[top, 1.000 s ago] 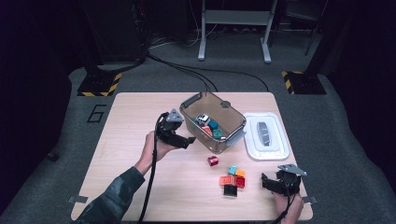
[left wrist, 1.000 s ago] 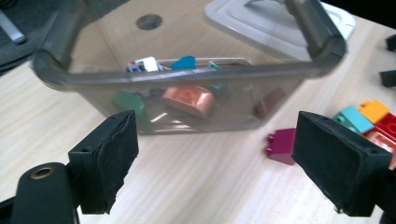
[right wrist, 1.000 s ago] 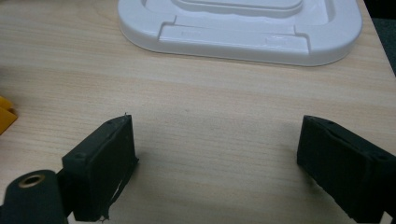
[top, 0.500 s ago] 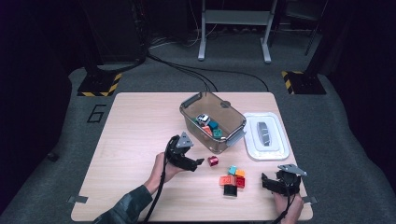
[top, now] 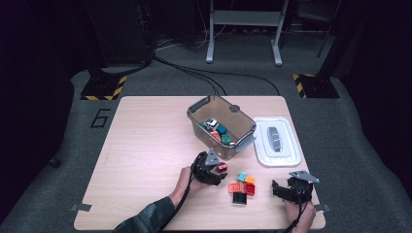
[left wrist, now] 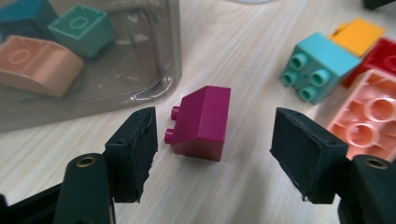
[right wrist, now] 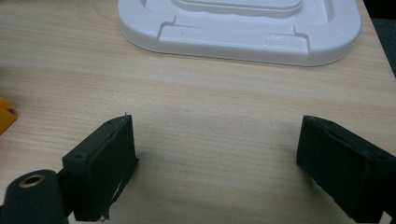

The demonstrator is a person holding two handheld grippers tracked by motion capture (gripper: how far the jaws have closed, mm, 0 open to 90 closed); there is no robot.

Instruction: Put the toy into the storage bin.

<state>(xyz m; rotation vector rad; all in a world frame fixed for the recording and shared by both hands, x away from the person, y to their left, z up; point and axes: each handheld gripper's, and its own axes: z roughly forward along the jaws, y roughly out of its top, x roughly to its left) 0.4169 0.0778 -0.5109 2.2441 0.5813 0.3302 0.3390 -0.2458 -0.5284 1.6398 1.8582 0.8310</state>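
**Magenta brick between the left claw's pads**

Dark floor and black stands surround the pale wooden table (top: 145, 145), and I am working near its front edge. My left claw (left wrist: 215, 154) has come down low over the wood and its jaws have just been closing, yet they are apart: the magenta brick (left wrist: 201, 122) lies between them on the table, untouched by either pad. It sits nearer the left pad, with a narrow gap there, and a wider gap on the right pad's side. Its two studs point sideways toward the left pad, so the brick lies on its side. From above I see the same brick (top: 222, 168) just at the tip of the left claw (top: 210, 167), a little in front of the clear bin (top: 243, 141), whose wall rises just behind the brick.

To the brick's right lies a cluster of loose bricks: a teal brick (left wrist: 318, 65), an orange one (left wrist: 359, 35), a red one (left wrist: 385, 56) and a salmon one (left wrist: 369, 116), all apart from the magenta brick.

My right claw (right wrist: 215, 163) rests near the table's front right corner, jaws wide apart with bare wood between them. The white lid (right wrist: 243, 28) lies beyond it.
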